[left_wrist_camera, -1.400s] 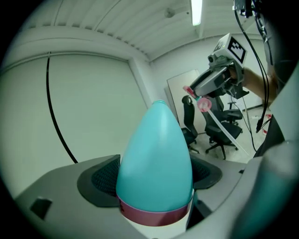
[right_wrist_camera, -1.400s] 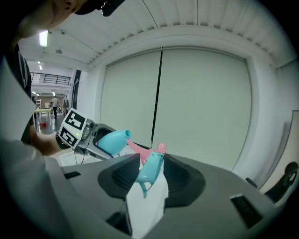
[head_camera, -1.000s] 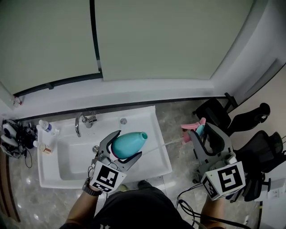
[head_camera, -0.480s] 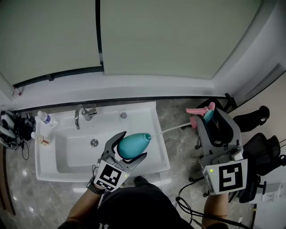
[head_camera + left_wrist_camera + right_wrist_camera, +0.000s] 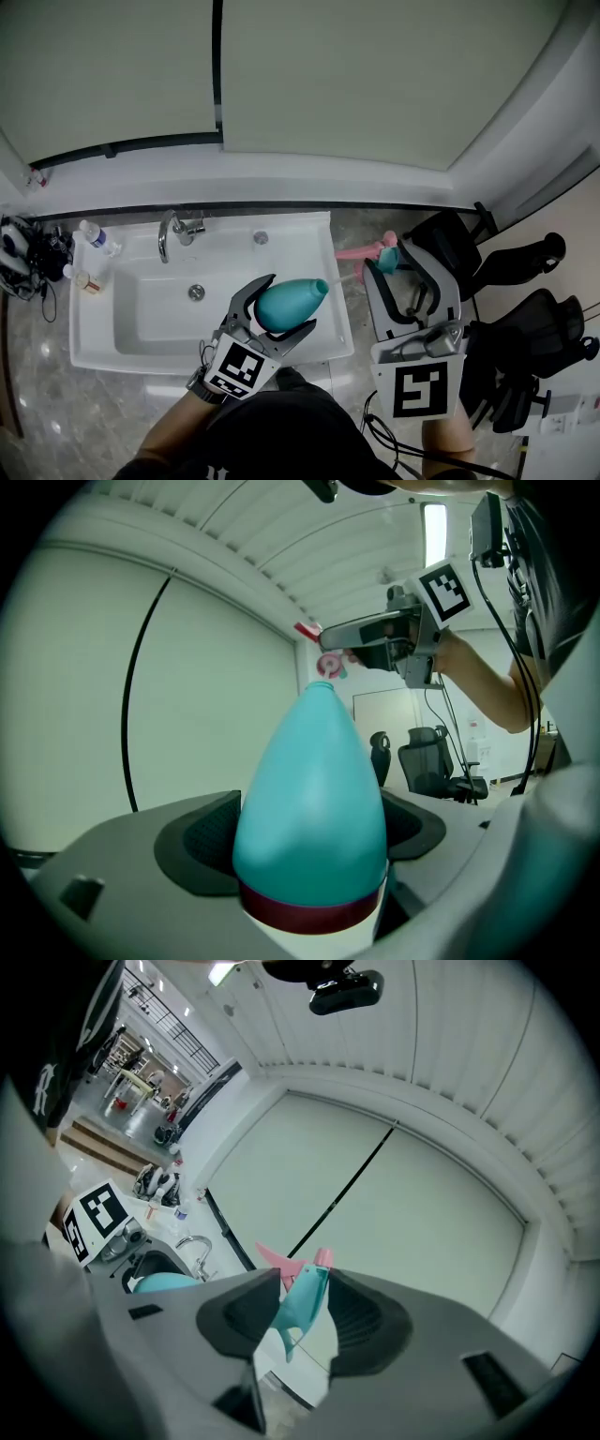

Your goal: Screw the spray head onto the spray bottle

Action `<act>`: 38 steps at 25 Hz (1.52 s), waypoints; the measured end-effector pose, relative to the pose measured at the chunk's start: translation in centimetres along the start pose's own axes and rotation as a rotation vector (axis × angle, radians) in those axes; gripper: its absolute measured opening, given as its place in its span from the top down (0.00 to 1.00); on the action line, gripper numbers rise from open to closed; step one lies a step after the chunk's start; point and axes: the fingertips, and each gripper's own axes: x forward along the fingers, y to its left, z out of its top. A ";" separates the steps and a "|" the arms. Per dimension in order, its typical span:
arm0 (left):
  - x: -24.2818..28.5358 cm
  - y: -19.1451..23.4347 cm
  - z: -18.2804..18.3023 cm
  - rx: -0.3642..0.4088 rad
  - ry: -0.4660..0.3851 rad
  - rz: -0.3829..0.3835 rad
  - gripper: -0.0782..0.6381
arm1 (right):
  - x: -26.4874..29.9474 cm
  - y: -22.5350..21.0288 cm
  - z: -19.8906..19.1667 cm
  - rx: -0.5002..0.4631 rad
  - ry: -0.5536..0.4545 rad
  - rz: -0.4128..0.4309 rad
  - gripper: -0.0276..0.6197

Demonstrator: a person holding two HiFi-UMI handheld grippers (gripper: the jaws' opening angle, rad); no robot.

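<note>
My left gripper (image 5: 288, 303) pinches the bottle (image 5: 309, 799) by its wide body – pads on both sides, neck pointing to the right of the head view. It sits low at centre, over the sink's (image 5: 80, 328) front right corner. My right gripper (image 5: 305, 1318) clamps the spray head (image 5: 302, 1302) – teal with a pink trigger – just right of centre, near the neck but apart from it. The tap (image 5: 169, 239) stands at the sink's upper left.

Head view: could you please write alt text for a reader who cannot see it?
Seen from above, the left gripper holds a teal spray bottle over a white sink, and the right gripper holds the pink-and-teal spray head beside it, its thin tube pointing at the bottle's neck. The head is not yet screwed on.
</note>
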 end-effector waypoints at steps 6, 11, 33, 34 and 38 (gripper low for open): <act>0.4 0.1 0.4 -0.013 -0.019 0.007 0.31 | 0.9 2.9 -0.1 -0.028 0.025 0.052 0.71; 0.7 -0.2 0.2 -0.016 -0.027 -0.002 0.31 | 1.6 4.4 0.6 -0.051 -0.005 0.044 0.71; 1.5 0.4 0.2 0.010 -0.079 0.072 0.31 | 2.2 6.6 1.3 -0.170 0.105 -0.017 0.71; 1.5 0.3 0.4 0.012 -0.093 0.067 0.31 | 2.2 6.4 1.4 -0.158 0.106 -0.019 0.71; 1.5 -0.2 0.8 0.021 -0.156 0.024 0.31 | 2.0 6.6 2.2 -0.092 0.071 0.078 0.71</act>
